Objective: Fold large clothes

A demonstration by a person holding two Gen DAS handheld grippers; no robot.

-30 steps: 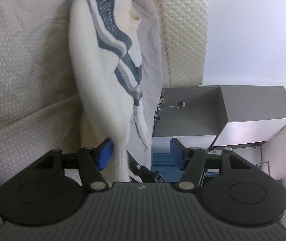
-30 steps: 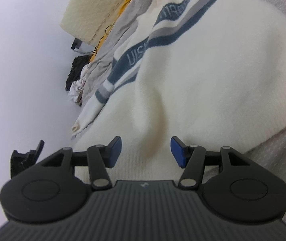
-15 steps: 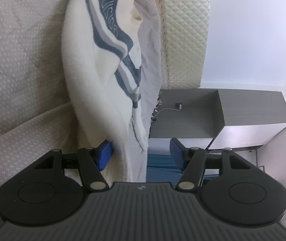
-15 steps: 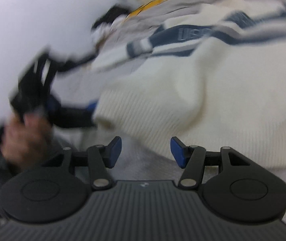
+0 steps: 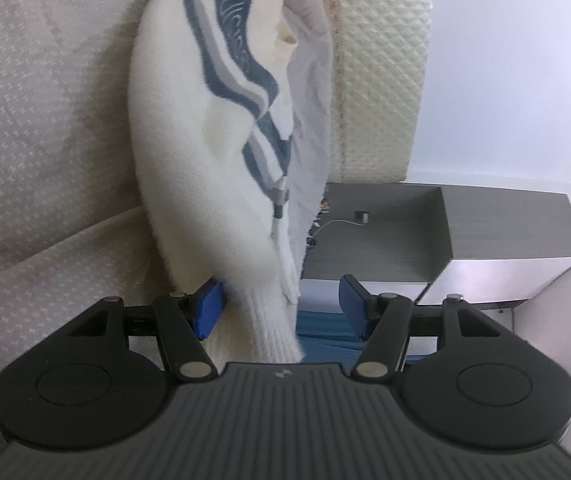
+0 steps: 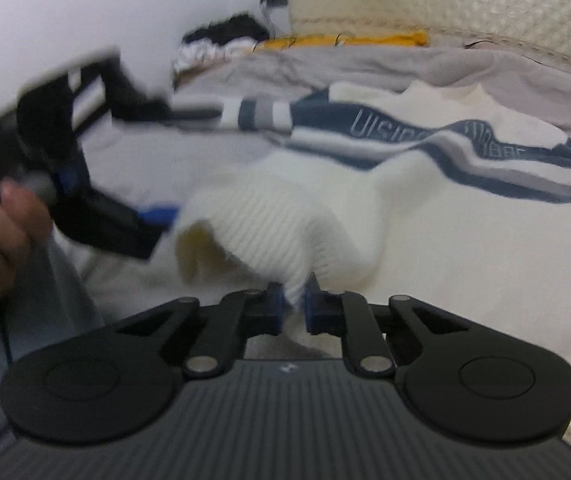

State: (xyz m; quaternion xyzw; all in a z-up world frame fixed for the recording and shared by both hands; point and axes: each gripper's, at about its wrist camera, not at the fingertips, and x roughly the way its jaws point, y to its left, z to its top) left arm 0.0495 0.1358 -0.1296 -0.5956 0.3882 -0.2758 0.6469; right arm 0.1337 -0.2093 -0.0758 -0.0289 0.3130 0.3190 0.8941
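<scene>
Cream knitted sweater with blue and grey chest stripes, thick, soft and limp, lying spread on the grey patterned bedspread. Ribbed hem bunched and lifted at the near edge. Right gripper: jaws have just closed, clamped on a narrow pinch of hem; so small a bite of stretchy rib may slip free under the garment's weight. Left gripper: jaws apart, hem corner between them unpressed; a late closure would leave that side sagging and skew the fold

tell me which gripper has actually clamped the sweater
The right gripper: its jaws have just closed on the sweater hem. The left gripper stands open, with the knit only beside one pad.
</scene>
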